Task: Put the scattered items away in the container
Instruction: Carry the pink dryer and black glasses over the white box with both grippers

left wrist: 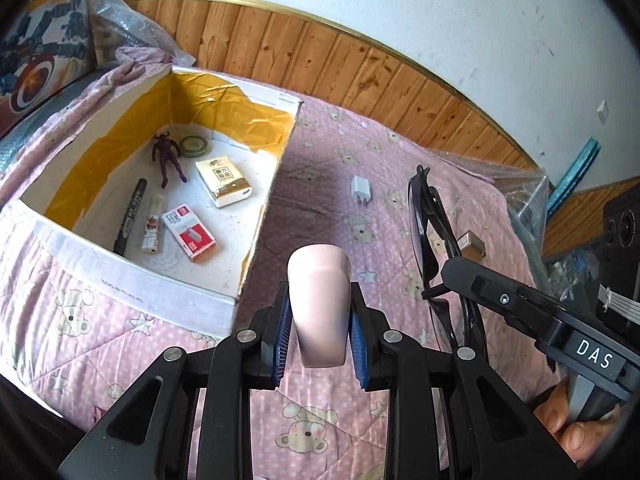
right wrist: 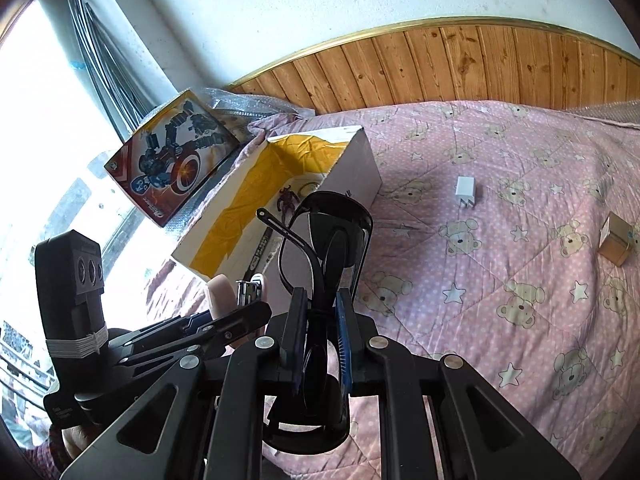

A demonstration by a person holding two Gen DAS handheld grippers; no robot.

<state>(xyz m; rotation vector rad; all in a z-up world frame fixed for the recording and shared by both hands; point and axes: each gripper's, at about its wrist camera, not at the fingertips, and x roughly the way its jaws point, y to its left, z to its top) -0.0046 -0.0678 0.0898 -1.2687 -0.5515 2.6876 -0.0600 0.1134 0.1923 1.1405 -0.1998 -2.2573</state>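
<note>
My left gripper is shut on a pale pink rounded piece, held just off the near right corner of the white box. The box, lined with yellow tape, holds a dark figurine, a tape roll, a tissue pack, a marker, a small tube and a red-and-white carton. My right gripper is shut on folded black sunglasses, above the bed beside the box. A white charger plug and a small tan box lie on the quilt.
A pink bear-print quilt covers the bed, with wood panelling behind. A toy box with robot artwork and bubble wrap sit past the white box. A hand shows at the lower right.
</note>
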